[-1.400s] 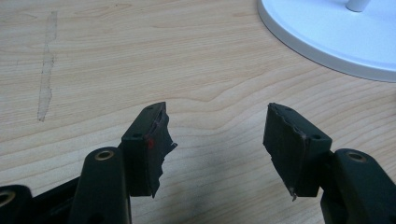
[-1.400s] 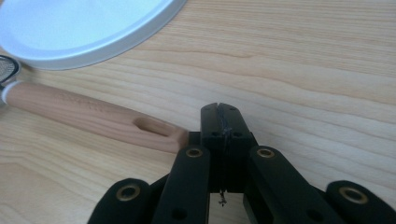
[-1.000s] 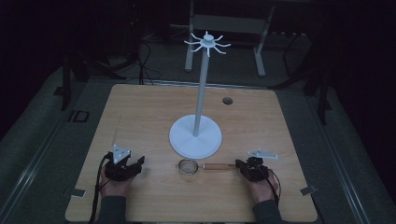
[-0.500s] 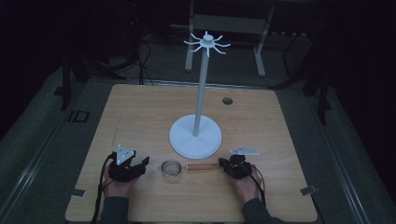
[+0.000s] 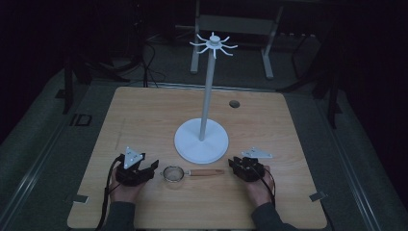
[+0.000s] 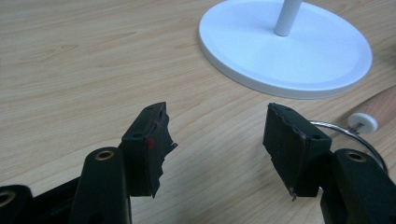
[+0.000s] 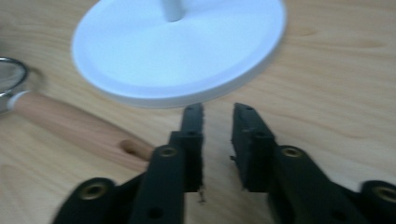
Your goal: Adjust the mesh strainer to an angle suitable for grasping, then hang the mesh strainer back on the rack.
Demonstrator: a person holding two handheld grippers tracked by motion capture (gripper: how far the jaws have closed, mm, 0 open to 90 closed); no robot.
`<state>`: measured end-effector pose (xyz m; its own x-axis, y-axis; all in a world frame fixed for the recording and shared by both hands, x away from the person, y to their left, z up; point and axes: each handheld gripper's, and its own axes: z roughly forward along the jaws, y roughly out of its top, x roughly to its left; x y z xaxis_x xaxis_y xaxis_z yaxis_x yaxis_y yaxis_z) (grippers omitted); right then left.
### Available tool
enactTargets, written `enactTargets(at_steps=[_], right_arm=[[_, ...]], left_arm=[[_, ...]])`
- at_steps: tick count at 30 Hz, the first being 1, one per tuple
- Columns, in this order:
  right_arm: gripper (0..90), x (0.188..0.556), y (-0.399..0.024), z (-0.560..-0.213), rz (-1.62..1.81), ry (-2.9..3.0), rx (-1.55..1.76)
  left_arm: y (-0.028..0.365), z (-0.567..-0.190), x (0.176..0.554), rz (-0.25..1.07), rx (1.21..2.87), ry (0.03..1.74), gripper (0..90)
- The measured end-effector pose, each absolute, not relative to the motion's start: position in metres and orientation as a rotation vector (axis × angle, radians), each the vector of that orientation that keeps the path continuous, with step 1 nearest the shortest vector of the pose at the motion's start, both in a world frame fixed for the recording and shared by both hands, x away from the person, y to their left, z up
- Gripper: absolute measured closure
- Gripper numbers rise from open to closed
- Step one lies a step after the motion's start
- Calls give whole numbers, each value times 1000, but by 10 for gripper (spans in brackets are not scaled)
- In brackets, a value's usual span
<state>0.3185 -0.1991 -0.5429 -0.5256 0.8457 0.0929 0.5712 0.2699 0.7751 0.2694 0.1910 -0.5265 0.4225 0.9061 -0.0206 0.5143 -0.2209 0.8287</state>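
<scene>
— Strainer [image 5: 174, 173] position?
— It is laid flat on the table [image 5: 144, 115], wooden handle [image 5: 207, 172] pointed at the right gripper [image 5: 240, 166], just in front of the white stand [image 5: 201, 140].
— Right gripper?
— Its jaws have just been opening; nothing is held between them, and the handle's end seems just beside them.
— Left gripper [image 5: 146, 169]?
— Jaws are spread wide, nothing clamped.
</scene>
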Motion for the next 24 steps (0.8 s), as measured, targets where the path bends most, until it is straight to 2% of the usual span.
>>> enactTargets(at_steps=[8, 16, 24], right_arm=[[540, 319, -210, -540, 1070, 2176, 1197], [546, 320, -218, -533, 1050, 2157, 1208], [479, 319, -229, -524, 1071, 2100, 1269]], left_arm=[[184, -520, 269, 604, 1892, 1162, 406], [173, -512, 274, 587, 1914, 1102, 417], [164, -504, 285, 558, 1958, 1035, 416]])
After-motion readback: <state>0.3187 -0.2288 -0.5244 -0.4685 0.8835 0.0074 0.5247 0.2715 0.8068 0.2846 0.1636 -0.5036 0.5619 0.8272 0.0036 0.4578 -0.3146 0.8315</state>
